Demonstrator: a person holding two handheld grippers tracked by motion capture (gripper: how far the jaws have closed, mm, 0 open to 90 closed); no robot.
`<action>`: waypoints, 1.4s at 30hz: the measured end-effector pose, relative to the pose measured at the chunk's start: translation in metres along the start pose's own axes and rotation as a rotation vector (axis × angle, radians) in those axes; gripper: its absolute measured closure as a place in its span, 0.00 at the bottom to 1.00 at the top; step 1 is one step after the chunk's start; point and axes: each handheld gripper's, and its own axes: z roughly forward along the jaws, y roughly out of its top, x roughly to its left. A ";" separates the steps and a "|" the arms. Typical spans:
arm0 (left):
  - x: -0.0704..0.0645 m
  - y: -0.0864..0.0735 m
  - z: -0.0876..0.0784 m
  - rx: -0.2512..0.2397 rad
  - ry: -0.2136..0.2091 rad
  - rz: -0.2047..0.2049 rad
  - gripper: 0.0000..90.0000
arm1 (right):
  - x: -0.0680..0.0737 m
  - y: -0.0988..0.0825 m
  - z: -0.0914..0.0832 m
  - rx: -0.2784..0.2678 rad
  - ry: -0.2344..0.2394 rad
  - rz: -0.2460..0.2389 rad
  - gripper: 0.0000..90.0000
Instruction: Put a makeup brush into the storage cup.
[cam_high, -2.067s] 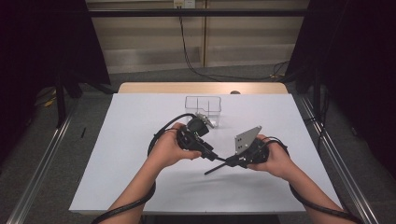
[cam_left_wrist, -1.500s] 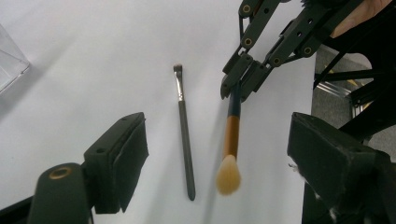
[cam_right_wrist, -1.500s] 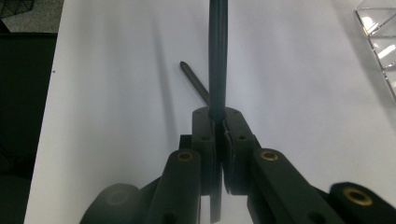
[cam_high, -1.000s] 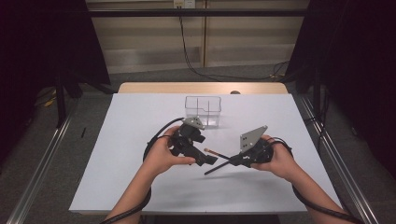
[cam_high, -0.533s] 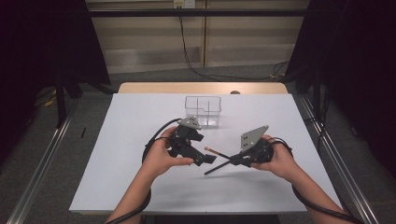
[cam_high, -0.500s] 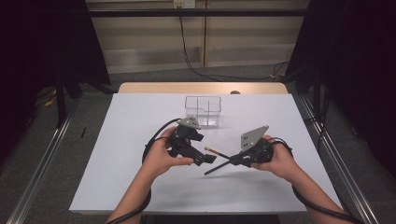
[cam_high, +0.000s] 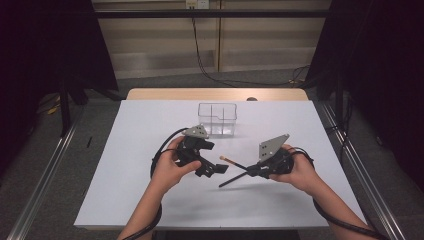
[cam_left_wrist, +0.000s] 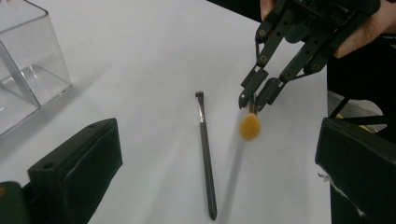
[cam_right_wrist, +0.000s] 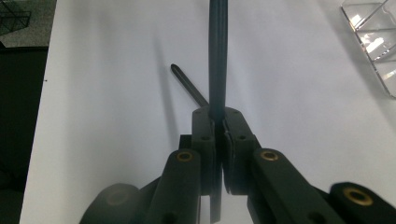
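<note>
The right gripper (cam_high: 254, 171) is clamped tight on a dark-handled brush (cam_right_wrist: 217, 56), holding it just above the middle of the tabletop (cam_high: 125, 200), probably so the left gripper (cam_high: 215, 168) can take it. Those left jaws stand wide apart with nothing between them. The brush's orange tip (cam_left_wrist: 250, 127) hangs over a second brush (cam_left_wrist: 205, 151) lying flat. A clear divided box (cam_high: 217, 119) waits nearer the far edge, nothing blocking the way

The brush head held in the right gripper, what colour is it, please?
Orange-yellow brush head, clearest in the left gripper view.
</note>
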 end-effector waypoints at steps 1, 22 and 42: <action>0.000 -0.001 0.001 -0.002 0.006 0.000 0.00 | 0.000 -0.001 0.001 -0.002 0.001 0.003 0.94; 0.004 -0.014 0.003 -0.096 0.018 0.004 0.00 | -0.002 -0.003 0.004 -0.059 0.002 0.052 0.94; 0.006 -0.020 0.005 -0.169 -0.006 -0.021 0.00 | -0.001 -0.001 0.005 -0.154 -0.011 0.114 0.94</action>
